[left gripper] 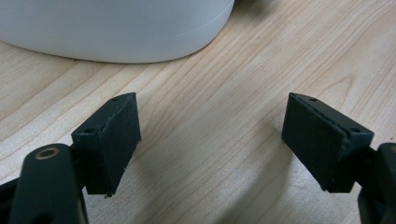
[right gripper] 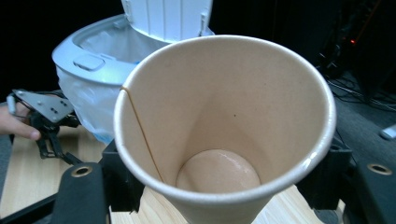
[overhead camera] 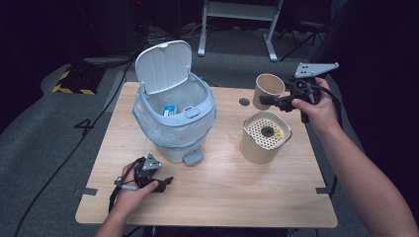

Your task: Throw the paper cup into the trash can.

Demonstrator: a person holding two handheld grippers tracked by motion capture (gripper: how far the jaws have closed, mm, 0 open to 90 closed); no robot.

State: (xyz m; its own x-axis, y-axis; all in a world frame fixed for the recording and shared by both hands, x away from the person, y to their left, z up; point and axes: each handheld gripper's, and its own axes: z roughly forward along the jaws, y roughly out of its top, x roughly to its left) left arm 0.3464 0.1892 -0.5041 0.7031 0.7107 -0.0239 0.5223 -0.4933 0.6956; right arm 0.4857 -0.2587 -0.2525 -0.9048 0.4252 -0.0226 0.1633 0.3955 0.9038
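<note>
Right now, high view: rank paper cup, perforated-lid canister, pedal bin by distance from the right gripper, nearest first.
1. paper cup: held in the right gripper, above the table's far right.
2. perforated-lid canister: just below it, right side.
3. pedal bin: centre-left, lid open, farthest.

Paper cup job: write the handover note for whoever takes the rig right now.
Right gripper: shut on the paper cup, held in the air above the table's far right part, mouth tilted toward the camera. The cup looks empty inside.
Left gripper: open, holding nothing, low over the table in front of the pedal bin.
Bin: lid up, liner in, a few small items already inside.
Strainer-top container: stands below the cup, some yellow bits on its perforated top.
Done: cup looks emptied.
Left, probably: drop the cup in the bin.
</note>
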